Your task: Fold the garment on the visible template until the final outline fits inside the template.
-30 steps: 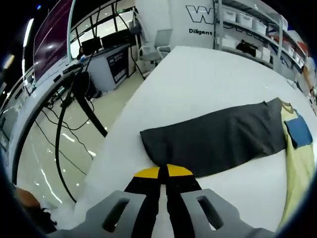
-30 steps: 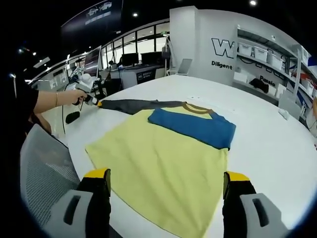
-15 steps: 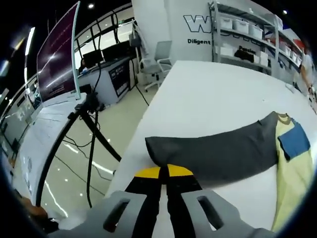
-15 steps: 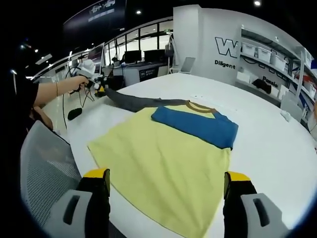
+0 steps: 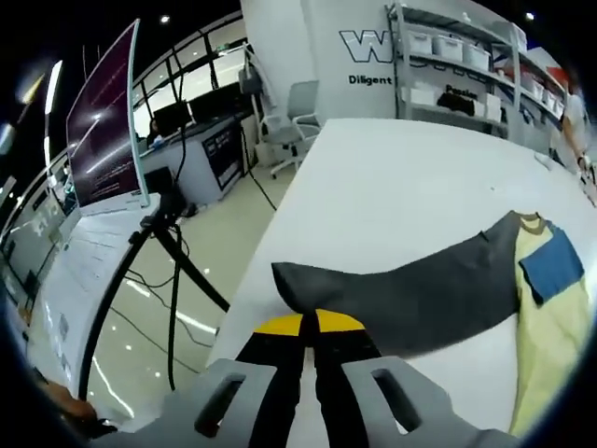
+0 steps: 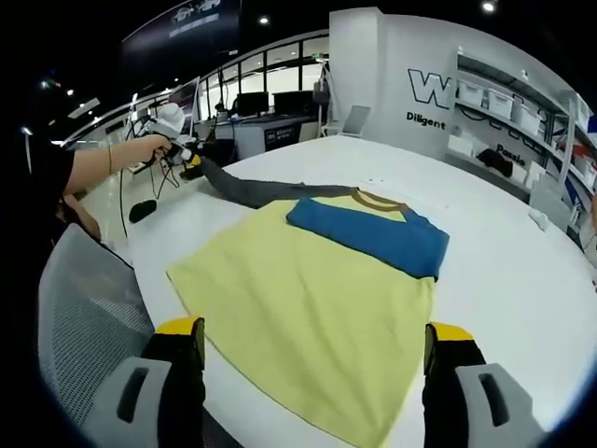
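A yellow shirt (image 6: 308, 308) lies flat on the white table (image 6: 504, 271). Its blue sleeve (image 6: 368, 235) is folded across the chest. The grey sleeve (image 6: 256, 189) stretches out to the far left and rises off the table. My left gripper (image 6: 191, 165), held in a hand, is shut on that sleeve's cuff. In the left gripper view the grey sleeve (image 5: 410, 289) runs from the yellow jaws of the left gripper (image 5: 310, 324) to the yellow body (image 5: 550, 327) at the right. My right gripper (image 6: 312, 336) stands open above the shirt's near hem, holding nothing.
A grey mesh chair back (image 6: 79, 327) stands close to the table's near left edge. Beyond the table's left edge are a tripod (image 5: 168, 252), cables on a shiny floor and desks with monitors (image 5: 103, 112). Shelves with bins (image 6: 504, 112) line the back wall.
My left gripper has lifted the grey sleeve's cuff up off the table, so the sleeve now slopes and sags. My right gripper has stayed open over the hem.
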The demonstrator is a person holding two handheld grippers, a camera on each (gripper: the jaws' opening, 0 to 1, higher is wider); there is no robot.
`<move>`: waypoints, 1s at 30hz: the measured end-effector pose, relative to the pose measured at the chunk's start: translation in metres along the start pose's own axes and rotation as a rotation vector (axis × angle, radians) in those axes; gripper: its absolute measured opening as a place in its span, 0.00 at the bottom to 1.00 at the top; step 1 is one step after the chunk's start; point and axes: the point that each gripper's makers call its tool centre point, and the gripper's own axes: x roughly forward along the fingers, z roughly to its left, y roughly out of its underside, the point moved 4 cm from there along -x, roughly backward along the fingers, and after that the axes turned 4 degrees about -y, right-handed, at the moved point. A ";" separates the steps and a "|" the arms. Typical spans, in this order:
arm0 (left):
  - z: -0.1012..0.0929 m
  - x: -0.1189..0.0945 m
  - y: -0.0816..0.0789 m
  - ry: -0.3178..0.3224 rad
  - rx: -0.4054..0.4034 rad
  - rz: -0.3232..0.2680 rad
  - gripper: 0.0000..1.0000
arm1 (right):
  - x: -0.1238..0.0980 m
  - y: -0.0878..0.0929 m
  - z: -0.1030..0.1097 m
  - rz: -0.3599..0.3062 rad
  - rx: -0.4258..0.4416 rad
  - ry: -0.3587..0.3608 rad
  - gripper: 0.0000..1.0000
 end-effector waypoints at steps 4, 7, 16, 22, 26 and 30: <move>-0.014 -0.003 -0.015 0.031 0.013 -0.025 0.06 | 0.000 0.000 0.001 0.003 0.000 -0.004 0.98; -0.033 -0.007 -0.031 0.062 0.056 -0.066 0.06 | 0.001 0.002 0.001 0.024 0.010 -0.006 0.99; -0.094 -0.021 -0.066 0.211 0.090 -0.137 0.06 | 0.001 0.003 0.001 0.039 0.032 -0.009 0.99; -0.132 -0.037 -0.094 0.298 0.119 -0.202 0.06 | -0.002 0.006 -0.001 0.060 0.039 0.001 0.99; -0.162 -0.050 -0.108 0.369 0.144 -0.240 0.06 | 0.000 0.009 0.001 0.082 0.049 -0.003 0.99; -0.201 -0.067 -0.121 0.457 0.178 -0.278 0.06 | 0.000 0.011 0.002 0.095 0.048 -0.007 0.99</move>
